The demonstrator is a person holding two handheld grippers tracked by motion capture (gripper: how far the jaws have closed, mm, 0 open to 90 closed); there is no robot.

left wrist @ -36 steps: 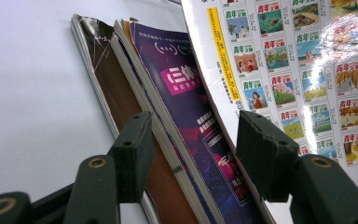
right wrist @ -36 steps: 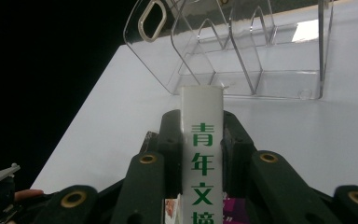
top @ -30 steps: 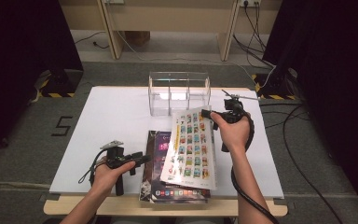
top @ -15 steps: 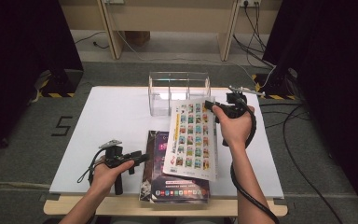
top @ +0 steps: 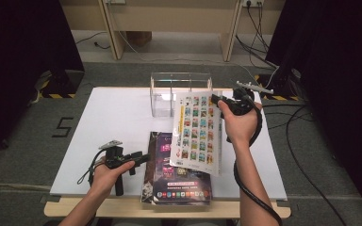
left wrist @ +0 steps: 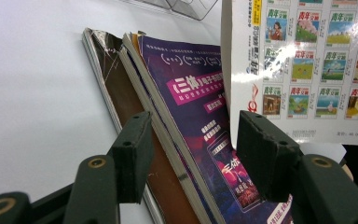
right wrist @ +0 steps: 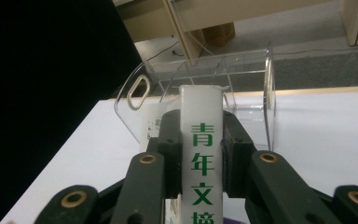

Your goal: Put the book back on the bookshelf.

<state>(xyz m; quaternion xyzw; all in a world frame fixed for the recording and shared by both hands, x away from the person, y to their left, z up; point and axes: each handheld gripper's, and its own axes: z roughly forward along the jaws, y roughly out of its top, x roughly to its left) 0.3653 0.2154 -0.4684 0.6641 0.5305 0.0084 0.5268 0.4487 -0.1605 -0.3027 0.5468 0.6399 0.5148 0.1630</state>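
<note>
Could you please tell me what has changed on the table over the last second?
The right tongs, clamped on the spine of the white magazine with rows of small pictures, raised it more upright. The left tongs and the purple-covered magazine stack stayed put.

I see even overhead light, a bright white table (top: pixel 122 117), dark surrounds, slight softness throughout, glare on the glossy cover (left wrist: pixel 200 93).

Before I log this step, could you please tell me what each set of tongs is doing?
Left tongs: open, straddling the purple magazine's edge.
Right tongs: shut on the white book.
</note>
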